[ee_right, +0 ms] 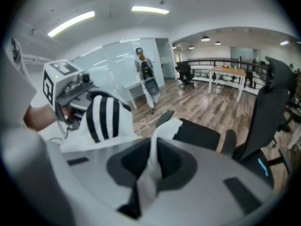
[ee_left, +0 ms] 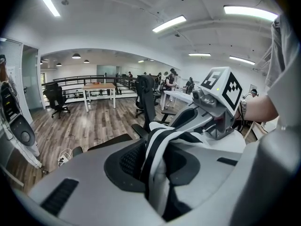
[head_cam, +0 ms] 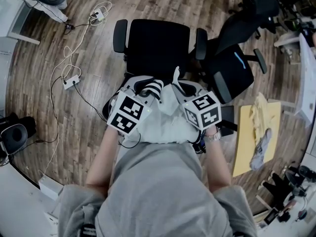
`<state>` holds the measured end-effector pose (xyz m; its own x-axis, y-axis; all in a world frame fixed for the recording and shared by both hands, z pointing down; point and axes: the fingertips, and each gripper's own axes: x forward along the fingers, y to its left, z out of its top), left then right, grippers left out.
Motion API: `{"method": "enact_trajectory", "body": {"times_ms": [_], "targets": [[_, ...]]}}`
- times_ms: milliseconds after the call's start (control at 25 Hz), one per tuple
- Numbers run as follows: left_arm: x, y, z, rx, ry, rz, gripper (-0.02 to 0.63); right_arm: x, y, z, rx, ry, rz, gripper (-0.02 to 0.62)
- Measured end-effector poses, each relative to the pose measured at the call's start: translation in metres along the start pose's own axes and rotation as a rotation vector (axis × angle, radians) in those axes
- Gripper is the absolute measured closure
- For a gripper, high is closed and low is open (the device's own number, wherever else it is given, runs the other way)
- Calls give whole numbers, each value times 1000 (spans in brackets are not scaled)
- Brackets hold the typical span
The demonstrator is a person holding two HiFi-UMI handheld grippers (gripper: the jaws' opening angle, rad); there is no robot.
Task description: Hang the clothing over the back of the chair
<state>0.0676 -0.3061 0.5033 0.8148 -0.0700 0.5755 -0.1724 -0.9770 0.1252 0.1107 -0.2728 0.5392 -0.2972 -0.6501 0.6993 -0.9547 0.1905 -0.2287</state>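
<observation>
Down in the head view, both grippers sit close together over the near side of a black office chair (head_cam: 155, 46), with the person's arms reaching in from below. The left gripper (head_cam: 146, 86) and the right gripper (head_cam: 180, 87) each have a part of the clothing (head_cam: 165, 118), a white garment with a black-striped section. It lies bunched between the two marker cubes, at the chair's back edge, with the seat and both armrests beyond it. A second black chair (head_cam: 236, 68) stands just to the right, a yellow board (head_cam: 245, 147) with cloth on it lies further right, and a power strip (head_cam: 71, 81) with cables lies on the wooden floor (head_cam: 44, 98) to the left.

Next, the left gripper view: its jaws stand slightly parted, and the striped fold (ee_left: 160, 142) runs up between them with a dark gap beside it, not pinched. The right gripper's cube shows just beyond, touching the same cloth.

Lastly, the right gripper view: its jaws are pressed together on a narrow white strip of the garment (ee_right: 155, 149), which rises upright from the grip. The striped part hangs beside the left gripper at the upper left, and the chair's seat lies ahead.
</observation>
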Motion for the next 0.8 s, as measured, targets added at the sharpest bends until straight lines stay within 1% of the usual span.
{"method": "enact_trajectory", "body": {"times_ms": [120,160,240,320,400,480,560,640,720,800], "targets": [[2,-2,-3,20,26,3,495,8,3,-9,-14,62,11,544],[3,-1,-6,27,38,8,486,12,6,-12,-23,91,15,516],[3,-1,-8,40,56,23,474,18,9,-19,-47,147,19,434],[3,-1,-9,51,71,38,472,18,9,-19,-75,166,13,430],[4,-1,-9,51,77,45,472,13,8,-15,-100,152,2,419],[5,1,-10,40,77,47,472,6,8,-11,-119,142,3,393],[4,3,-12,30,77,49,472,-1,10,-7,-130,141,23,368],[5,3,-12,29,80,50,472,-10,10,-3,-130,133,40,360],[6,2,-13,36,88,47,472,-19,14,7,-121,98,58,360],[7,0,-15,44,95,46,472,-26,26,18,-108,45,101,360]]}}
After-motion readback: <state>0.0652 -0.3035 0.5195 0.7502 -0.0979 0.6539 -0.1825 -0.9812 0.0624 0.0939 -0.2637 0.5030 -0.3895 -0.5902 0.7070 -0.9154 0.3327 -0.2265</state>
